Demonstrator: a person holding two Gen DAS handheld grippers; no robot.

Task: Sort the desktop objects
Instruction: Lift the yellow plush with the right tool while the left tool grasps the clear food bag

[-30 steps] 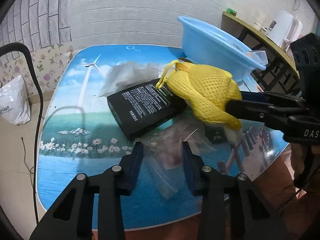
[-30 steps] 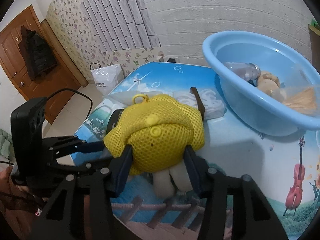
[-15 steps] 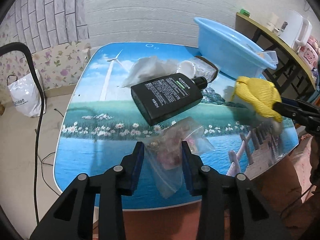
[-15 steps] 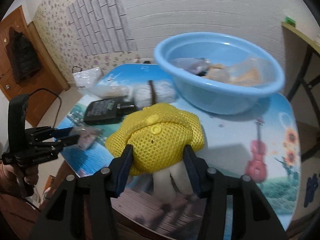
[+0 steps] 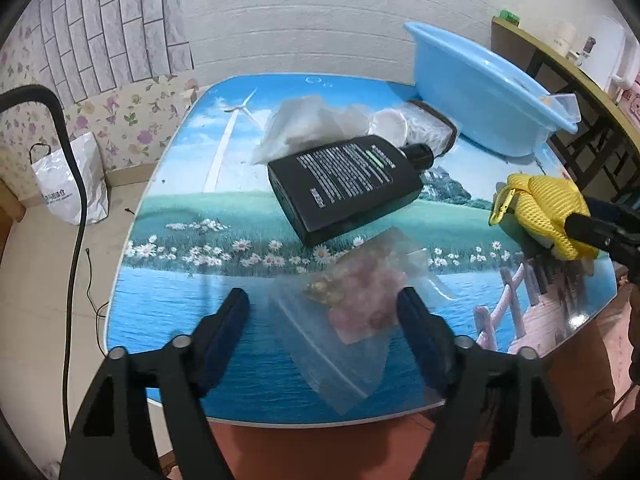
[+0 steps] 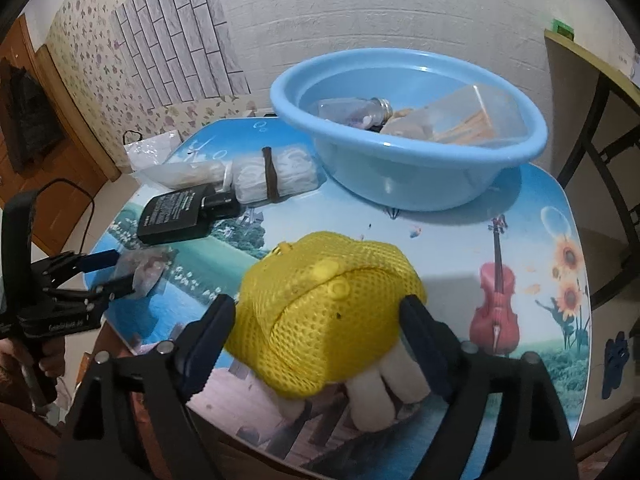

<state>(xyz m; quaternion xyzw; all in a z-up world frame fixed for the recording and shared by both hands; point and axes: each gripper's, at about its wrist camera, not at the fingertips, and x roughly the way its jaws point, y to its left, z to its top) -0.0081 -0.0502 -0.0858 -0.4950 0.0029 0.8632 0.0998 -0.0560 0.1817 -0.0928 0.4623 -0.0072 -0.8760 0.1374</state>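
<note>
White brick wall backs a picture-printed table (image 5: 168, 280). Left claw (image 5: 324, 316) is opening, its jaws standing clear on either side of a clear bag of pinkish bits (image 5: 360, 300) lying at six o'clock: limp and slippery, best pinched at its filled middle. Right claw (image 6: 316, 332) is also opening around the yellow mesh pouch (image 6: 332, 312), soft and light, resting at the table's near edge; blue basin (image 6: 400, 184) sits at twelve.

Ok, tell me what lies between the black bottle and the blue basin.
A white bundle wrapped by a brown band lies between black bottle and blue basin; clearest in the right wrist view.
</note>
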